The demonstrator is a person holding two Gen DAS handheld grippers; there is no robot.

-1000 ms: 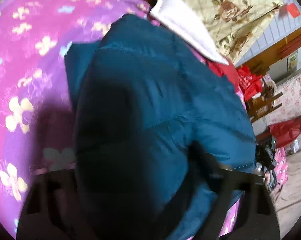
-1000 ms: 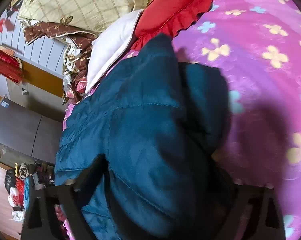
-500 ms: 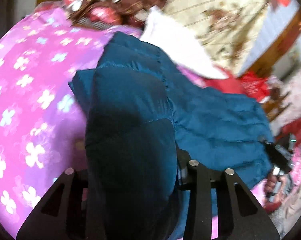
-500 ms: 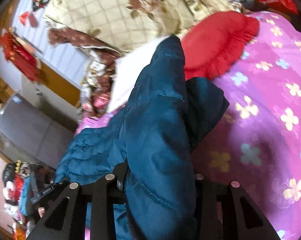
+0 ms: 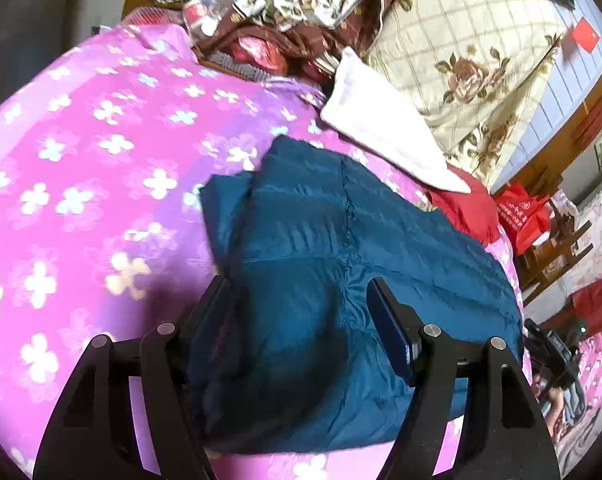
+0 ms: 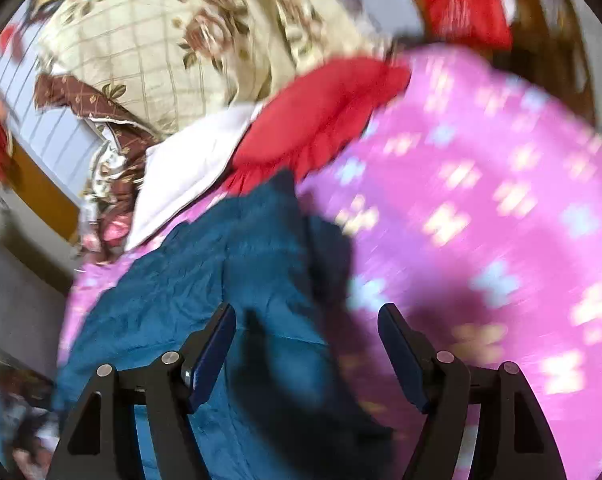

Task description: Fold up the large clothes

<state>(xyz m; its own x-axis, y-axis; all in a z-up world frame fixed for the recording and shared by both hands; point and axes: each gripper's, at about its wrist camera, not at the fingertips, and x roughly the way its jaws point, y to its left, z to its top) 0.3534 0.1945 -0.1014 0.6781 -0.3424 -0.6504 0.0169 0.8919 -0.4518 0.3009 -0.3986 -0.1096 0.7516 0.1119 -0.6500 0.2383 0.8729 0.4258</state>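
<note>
Both grippers, left (image 5: 299, 312) and right (image 6: 307, 344), spread wide, empty; jacket (image 5: 341, 248) folded, right view blurred

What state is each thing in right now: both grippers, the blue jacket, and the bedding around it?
left gripper: open, fingers either side of the jacket's near end.
right gripper: open, holding nothing.
blue puffer jacket: folded over itself, lying on the pink floral bedspread.
white cloth: lying flat past the jacket.
red cushion: resting against the bedspread's far edge, partly under the white cloth.
floral quilt: bunched in a heap.
</note>
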